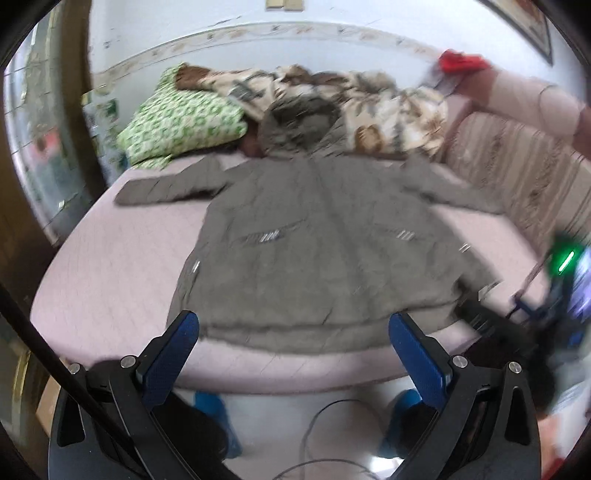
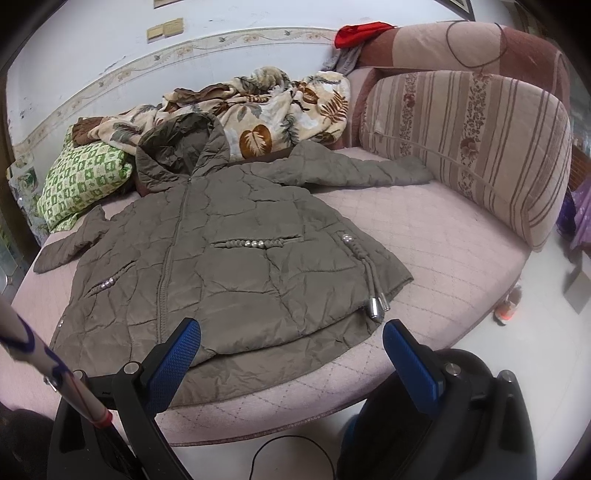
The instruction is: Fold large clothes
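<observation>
Looking out along my left gripper [image 1: 293,334], I see its two blue-padded fingers [image 1: 181,343] spread wide with nothing between them, hanging just short of the hem of the jacket [image 1: 314,251]. This view is smeared by motion, so fine detail is lost.

My right gripper [image 2: 291,341] is likewise released, jaws apart and empty, poised over the hem at 6 o'clock of the garment. The jacket [image 2: 221,258] is an olive quilted hooded one, lying front-up and zipped on the pink quilted sofa seat [image 2: 443,258]. Its hood [image 2: 181,151] points to 12 o'clock and leans on the bedding behind it. One sleeve [image 2: 354,170] stretches toward 2 o'clock, its cuff just beside the striped cushion [image 2: 469,147]; the other sleeve [image 2: 70,243] runs off toward 9 o'clock, partly crumpled. A braided drawstring with metal tips [image 2: 375,302] lies on the jacket's lower edge at about 4 o'clock.

Beyond the hood, at 12 o'clock, sits a heap of leaf-print blanket [image 2: 273,110], and at 10 o'clock a green patterned pillow [image 2: 81,181]. A red cloth [image 2: 362,31] rests on top of the sofa back at 1 o'clock.

In the left view, the other gripper's body with a green light [image 1: 563,260] shows at 3 o'clock, touching the sofa edge near the jacket's corner.
</observation>
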{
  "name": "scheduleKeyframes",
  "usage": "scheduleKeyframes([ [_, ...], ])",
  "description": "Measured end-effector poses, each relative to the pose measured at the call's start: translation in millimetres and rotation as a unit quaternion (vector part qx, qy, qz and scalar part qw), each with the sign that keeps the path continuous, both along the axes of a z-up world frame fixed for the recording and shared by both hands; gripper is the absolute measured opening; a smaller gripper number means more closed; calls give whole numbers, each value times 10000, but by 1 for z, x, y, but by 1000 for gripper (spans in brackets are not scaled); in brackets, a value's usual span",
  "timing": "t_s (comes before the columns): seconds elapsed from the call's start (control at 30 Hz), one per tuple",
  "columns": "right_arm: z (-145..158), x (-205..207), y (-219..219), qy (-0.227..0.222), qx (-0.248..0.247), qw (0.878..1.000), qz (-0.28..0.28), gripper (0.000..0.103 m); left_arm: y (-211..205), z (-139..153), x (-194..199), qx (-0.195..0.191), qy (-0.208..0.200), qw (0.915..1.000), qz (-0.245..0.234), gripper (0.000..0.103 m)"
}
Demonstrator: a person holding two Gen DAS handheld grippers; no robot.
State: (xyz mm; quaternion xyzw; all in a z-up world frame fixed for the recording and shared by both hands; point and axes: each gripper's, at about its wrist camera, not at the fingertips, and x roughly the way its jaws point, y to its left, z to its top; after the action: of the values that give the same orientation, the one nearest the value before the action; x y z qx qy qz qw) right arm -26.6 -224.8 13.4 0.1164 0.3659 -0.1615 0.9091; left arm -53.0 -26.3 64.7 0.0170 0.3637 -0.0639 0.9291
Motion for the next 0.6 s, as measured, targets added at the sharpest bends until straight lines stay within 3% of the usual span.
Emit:
scheduleKeyframes([
  [0.1, 1, 0, -2, 15, -96, 9999, -32, 101, -10, 53, 2, -112, -269, 9990, -327, 102],
  [0.17, 1, 3, -2, 50, -167, 9998, -22, 101, -27, 91, -3, -98, -410, 9959, -797, 102],
  [0.27, -4, 9, 1, 184, -261, 9995, 25, 101, -63, 137, -14, 215, -299, 9869, -1570, 102],
  [0.33, -7, 15, 5, 308, -327, 9989, 94, 101, -88, 162, -26, 488, -342, 9810, -1844, 102],
  [0.47, -16, 25, 15, 517, -462, 9974, 201, 101, -126, 193, -44, 922, -410, 9719, -2125, 102],
  [0.53, -22, 31, 18, 664, -472, 9964, 235, 101, -132, 205, -54, 866, -477, 9699, -2227, 102],
  [0.6, -29, 38, 20, 814, -413, 9955, 257, 101, -131, 219, -65, 732, -820, 9663, -2328, 102],
])
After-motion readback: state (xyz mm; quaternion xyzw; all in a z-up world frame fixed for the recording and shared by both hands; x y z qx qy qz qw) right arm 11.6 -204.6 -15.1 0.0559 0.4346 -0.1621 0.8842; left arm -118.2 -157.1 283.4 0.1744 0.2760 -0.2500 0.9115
